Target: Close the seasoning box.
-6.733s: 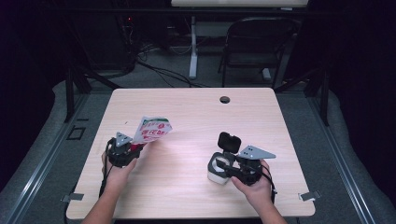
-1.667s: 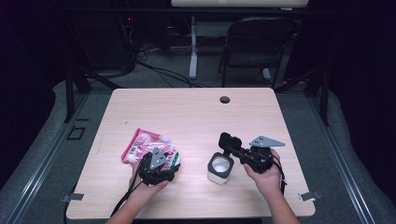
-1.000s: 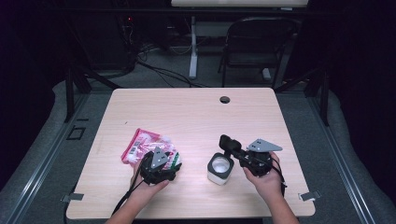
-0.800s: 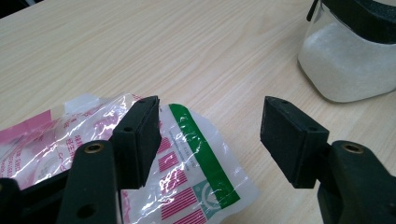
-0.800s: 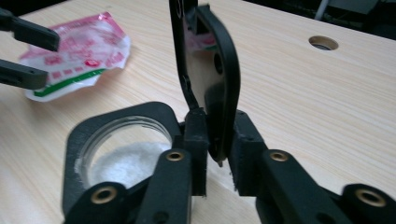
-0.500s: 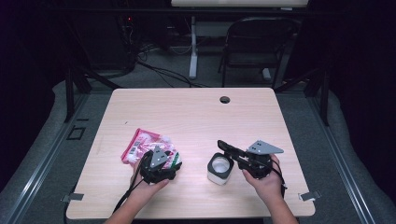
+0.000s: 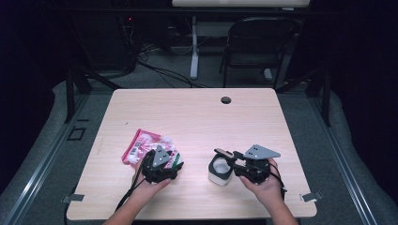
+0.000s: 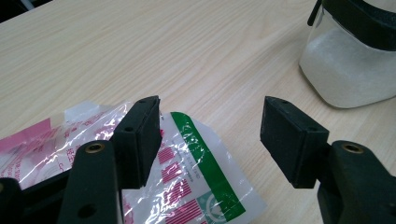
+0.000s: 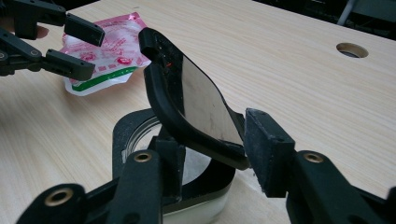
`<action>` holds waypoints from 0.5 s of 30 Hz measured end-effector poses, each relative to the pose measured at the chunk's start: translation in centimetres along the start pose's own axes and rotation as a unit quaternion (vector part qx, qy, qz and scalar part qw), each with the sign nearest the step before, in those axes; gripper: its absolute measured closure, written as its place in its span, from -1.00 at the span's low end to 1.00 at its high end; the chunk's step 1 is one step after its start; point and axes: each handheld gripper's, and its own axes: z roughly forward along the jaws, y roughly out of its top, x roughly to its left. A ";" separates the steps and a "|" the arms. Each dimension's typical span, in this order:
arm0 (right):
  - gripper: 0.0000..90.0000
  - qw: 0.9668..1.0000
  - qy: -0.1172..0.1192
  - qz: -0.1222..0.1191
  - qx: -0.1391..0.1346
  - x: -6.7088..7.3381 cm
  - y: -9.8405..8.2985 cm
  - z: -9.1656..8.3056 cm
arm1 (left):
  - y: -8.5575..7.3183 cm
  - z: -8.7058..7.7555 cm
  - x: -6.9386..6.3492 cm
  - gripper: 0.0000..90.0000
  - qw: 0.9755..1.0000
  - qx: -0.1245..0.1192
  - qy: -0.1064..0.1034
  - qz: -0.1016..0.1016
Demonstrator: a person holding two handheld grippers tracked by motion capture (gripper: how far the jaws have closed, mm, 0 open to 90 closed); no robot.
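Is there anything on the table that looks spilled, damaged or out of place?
Nothing spilled or damaged. The jar stands upright, its hinged black lid raised and tilted between the right gripper's jaws, which have just been opening. The pink packet lies flat.

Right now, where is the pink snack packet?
In the high view, the pink snack packet lies flat on the table's left half, partly under the left claw, left of the white jar.

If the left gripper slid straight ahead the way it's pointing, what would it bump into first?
Probably the white jar. The left gripper is open, its tips over the edge of the pink packet, with bare table ahead. The jar sits ahead and slightly to one side, so depth is hard to judge.
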 end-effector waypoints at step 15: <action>0.14 1.000 0.001 -0.003 -0.004 0.5 -0.3 0.0 | 0.1 0.3 0.4 -0.14 1.000 -0.001 -0.001 -0.010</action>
